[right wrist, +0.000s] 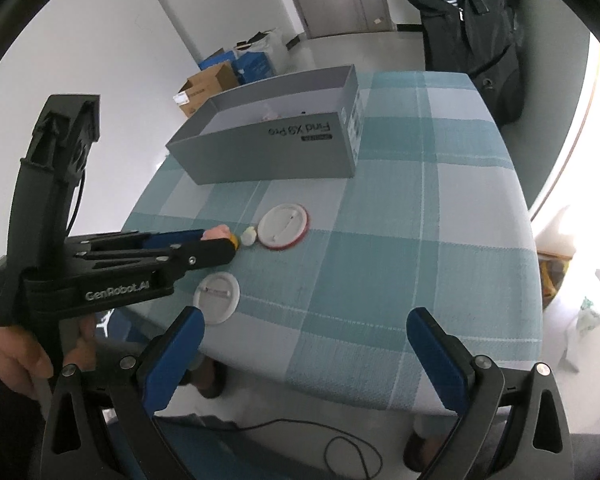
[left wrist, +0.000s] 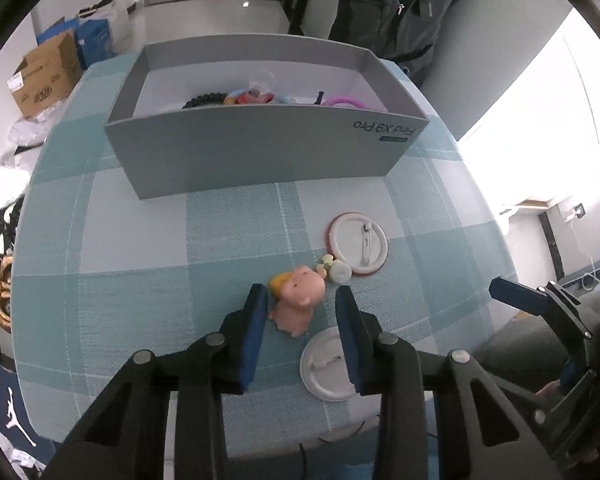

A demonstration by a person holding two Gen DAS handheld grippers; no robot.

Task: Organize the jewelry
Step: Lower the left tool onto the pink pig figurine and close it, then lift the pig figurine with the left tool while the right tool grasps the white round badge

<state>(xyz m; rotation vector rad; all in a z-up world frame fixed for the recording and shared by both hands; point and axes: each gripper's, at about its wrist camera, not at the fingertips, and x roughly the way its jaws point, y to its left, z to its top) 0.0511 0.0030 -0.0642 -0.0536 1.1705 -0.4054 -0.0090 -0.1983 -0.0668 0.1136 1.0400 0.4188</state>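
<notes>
A pink pig figure [left wrist: 299, 298] with a yellow part lies on the checked tablecloth, between the fingers of my left gripper [left wrist: 302, 294], which is open around it without touching. It also shows in the right wrist view [right wrist: 217, 233], partly hidden by the left gripper [right wrist: 220, 242]. A small pale bead piece [left wrist: 334, 269] [right wrist: 248, 236] lies beside it. A red-rimmed pin badge [left wrist: 358, 245] [right wrist: 283, 226] lies face down behind. A white badge [left wrist: 326, 364] [right wrist: 217, 297] lies near the front edge. My right gripper [right wrist: 306, 322] is open and empty over the table's near edge.
A grey open box [left wrist: 260, 148] [right wrist: 276, 152] stands at the back of the table and holds several colourful items [left wrist: 256, 96]. Cardboard and blue boxes [left wrist: 48, 72] sit on the floor behind. A dark jacket [left wrist: 392, 8] hangs at the far side.
</notes>
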